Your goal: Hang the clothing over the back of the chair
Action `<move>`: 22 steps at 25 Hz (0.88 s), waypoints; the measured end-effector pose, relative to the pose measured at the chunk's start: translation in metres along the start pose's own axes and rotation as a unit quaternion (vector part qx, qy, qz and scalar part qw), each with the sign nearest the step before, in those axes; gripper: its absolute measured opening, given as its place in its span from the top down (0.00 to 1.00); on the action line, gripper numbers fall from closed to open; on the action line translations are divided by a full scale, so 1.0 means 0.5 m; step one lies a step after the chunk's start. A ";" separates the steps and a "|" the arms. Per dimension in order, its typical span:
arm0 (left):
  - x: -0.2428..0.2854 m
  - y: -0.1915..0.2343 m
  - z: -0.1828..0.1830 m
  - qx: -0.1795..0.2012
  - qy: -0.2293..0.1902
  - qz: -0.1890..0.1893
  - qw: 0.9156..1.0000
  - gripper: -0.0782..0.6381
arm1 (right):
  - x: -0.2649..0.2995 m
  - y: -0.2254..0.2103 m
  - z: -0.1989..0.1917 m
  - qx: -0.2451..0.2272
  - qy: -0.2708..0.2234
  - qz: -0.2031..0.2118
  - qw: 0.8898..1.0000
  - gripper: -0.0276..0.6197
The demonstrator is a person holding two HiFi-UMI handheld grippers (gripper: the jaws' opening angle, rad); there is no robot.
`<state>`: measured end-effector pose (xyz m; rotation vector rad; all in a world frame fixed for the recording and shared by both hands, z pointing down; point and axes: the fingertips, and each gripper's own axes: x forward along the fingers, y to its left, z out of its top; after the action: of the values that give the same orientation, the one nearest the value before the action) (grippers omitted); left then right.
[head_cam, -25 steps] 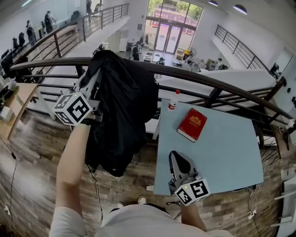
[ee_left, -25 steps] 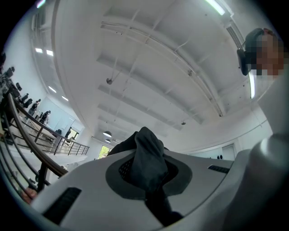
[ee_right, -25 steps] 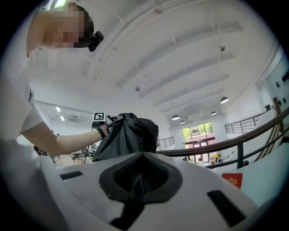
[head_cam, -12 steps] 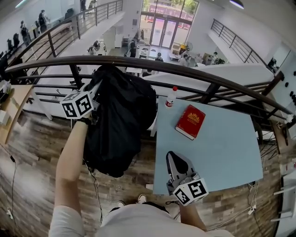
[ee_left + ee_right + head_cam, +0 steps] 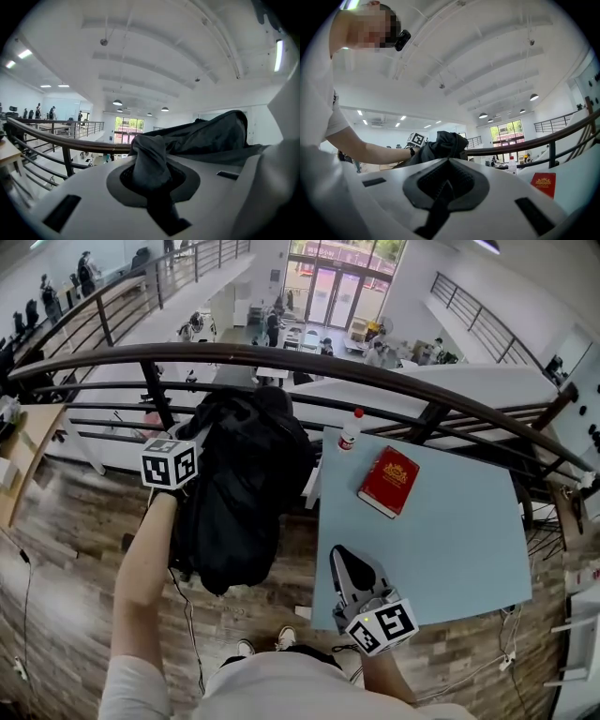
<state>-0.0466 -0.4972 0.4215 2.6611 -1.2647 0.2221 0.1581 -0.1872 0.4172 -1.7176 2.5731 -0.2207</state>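
A dark curved railing (image 5: 309,362) runs behind a pale blue table (image 5: 450,559). Just left of the table hangs the black jacket (image 5: 239,493) — a glossy, crumpled bundle, its long axis running from the railing down toward the floor; what bears it is hidden. The left gripper (image 5: 150,161) pinches a twisted fold of it, its jaws having just eased slightly wider. The right gripper (image 5: 345,568) hovers clenched on nothing over the table's near edge. A red book (image 5: 389,482) carries a gold emblem — lettering unreadable — near a small red-capped bottle (image 5: 349,430).
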 end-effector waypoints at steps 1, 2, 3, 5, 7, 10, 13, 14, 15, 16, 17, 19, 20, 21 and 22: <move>-0.001 -0.002 0.004 0.002 -0.005 -0.001 1.000 0.81 | -0.001 0.000 -0.002 0.001 0.001 0.000 1.000 0.93; -0.001 -0.007 0.012 0.008 -0.011 -0.004 1.000 0.81 | -0.001 -0.001 -0.004 0.001 0.002 -0.001 1.000 0.93; 0.000 -0.017 0.024 0.018 -0.018 -0.009 1.000 0.81 | -0.002 -0.001 -0.007 0.002 0.003 -0.002 1.000 0.93; 0.006 -0.052 0.060 0.047 -0.035 -0.027 0.998 0.81 | -0.001 -0.001 -0.012 0.003 0.005 -0.003 1.000 0.93; 0.015 -0.096 0.106 0.073 -0.052 -0.050 0.995 0.82 | 0.000 0.002 -0.013 0.004 0.004 -0.002 1.000 0.93; 0.032 -0.149 0.182 0.071 -0.081 -0.088 0.990 0.82 | 0.001 0.002 -0.010 0.005 0.003 0.001 1.000 0.93; 0.051 -0.187 0.253 0.056 -0.114 -0.111 0.986 0.82 | -0.003 -0.010 -0.010 0.011 0.002 -0.005 1.000 0.93; 0.060 -0.197 0.271 0.051 -0.122 -0.117 0.984 0.82 | -0.006 -0.014 -0.011 0.013 0.003 -0.008 1.000 0.93; 0.073 -0.204 0.280 0.049 -0.122 -0.120 0.984 0.82 | -0.009 -0.019 -0.013 0.015 0.003 -0.011 1.000 0.93; 0.091 -0.207 0.277 0.053 -0.111 -0.118 0.985 0.82 | -0.012 -0.023 -0.014 0.017 0.003 -0.014 1.000 0.93; 0.115 -0.201 0.260 0.061 -0.086 -0.109 0.988 0.82 | -0.014 -0.028 -0.014 0.019 0.002 -0.016 1.000 0.93; 0.162 -0.163 0.200 0.073 -0.017 -0.077 0.994 0.81 | -0.018 -0.033 -0.011 0.021 -0.002 -0.017 1.000 0.93; 0.174 -0.136 0.171 0.068 0.007 -0.064 0.996 0.81 | -0.019 -0.034 -0.010 0.022 -0.004 -0.017 1.000 0.93; 0.176 -0.112 0.148 0.055 0.018 -0.056 0.997 0.81 | -0.021 -0.035 -0.011 0.023 -0.005 -0.017 1.000 0.93; 0.173 -0.092 0.131 0.037 0.020 -0.052 0.998 0.81 | -0.023 -0.039 -0.014 0.024 -0.004 -0.017 1.000 0.93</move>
<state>0.0468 -0.5487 0.3716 2.7618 -1.1232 0.3105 0.1797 -0.1833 0.4263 -1.7439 2.5124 -0.2725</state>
